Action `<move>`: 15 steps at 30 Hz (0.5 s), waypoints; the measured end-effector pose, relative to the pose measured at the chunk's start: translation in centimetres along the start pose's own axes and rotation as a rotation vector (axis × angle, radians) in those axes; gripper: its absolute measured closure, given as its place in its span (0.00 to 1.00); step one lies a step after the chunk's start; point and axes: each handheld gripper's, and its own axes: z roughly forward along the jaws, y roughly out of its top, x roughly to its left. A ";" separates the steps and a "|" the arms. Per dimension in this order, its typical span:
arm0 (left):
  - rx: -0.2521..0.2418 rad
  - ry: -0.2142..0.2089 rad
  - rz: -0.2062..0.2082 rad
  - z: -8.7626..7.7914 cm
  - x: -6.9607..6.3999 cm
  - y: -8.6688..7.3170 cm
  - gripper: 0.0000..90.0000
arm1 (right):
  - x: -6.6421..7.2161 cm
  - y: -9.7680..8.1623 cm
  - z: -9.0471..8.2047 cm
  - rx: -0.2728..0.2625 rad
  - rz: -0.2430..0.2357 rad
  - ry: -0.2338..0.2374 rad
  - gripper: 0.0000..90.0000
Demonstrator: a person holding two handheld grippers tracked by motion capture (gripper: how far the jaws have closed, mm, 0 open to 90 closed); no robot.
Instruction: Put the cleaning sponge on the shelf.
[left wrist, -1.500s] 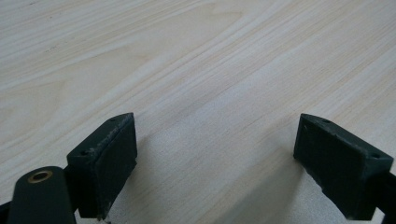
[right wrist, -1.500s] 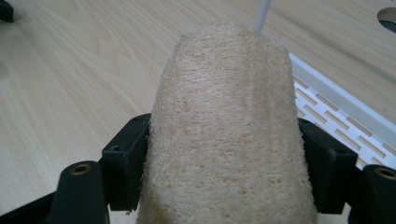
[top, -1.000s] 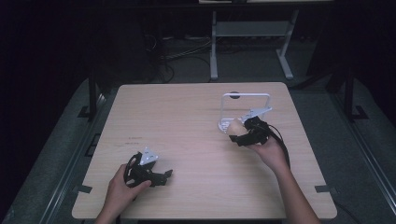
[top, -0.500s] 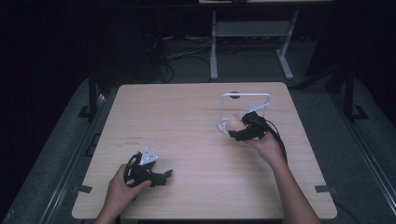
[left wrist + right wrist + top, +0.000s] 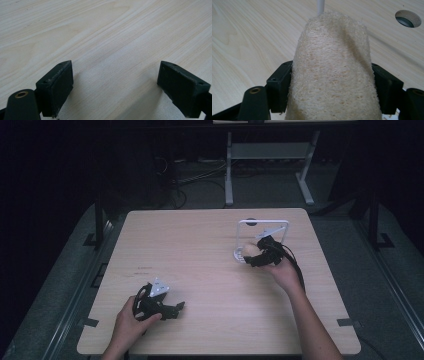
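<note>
A beige loofah sponge (image 5: 332, 67) is clamped between the jaws of my right gripper (image 5: 332, 90), and it bulges out past both black pads (image 5: 279, 87). In the high view my right gripper (image 5: 253, 257) holds the loofah (image 5: 247, 251) low over the table at the foot of a white wire stand (image 5: 263, 222). The stand's white post (image 5: 320, 6) rises just behind the sponge. My left gripper (image 5: 175, 308) rests on the table near the front left. Its jaws (image 5: 115, 87) stand wide apart over bare wood with nothing between them.
The light wooden table (image 5: 190, 245) has a round hole (image 5: 251, 221) behind the stand, also seen in the right gripper view as the hole (image 5: 408, 18). A white metal frame (image 5: 265, 155) stands on the dark floor beyond the table. Cables trail from both grippers.
My right hand has carried the loofah a little farther away and to the left, closer to the stand's base. The left gripper has stayed where it was.
</note>
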 end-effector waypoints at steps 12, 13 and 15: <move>0.000 -0.002 0.001 0.0 0.0 0.0 0.14 | -0.5 0.3 1.3 0.001 0.003 -0.008 0.31; 0.000 -0.002 0.001 0.0 0.0 0.0 0.14 | -0.6 0.2 1.5 0.006 0.012 -0.011 0.31; 0.000 -0.003 0.002 0.0 0.0 0.0 0.14 | -0.8 0.1 1.8 0.010 0.019 -0.013 0.31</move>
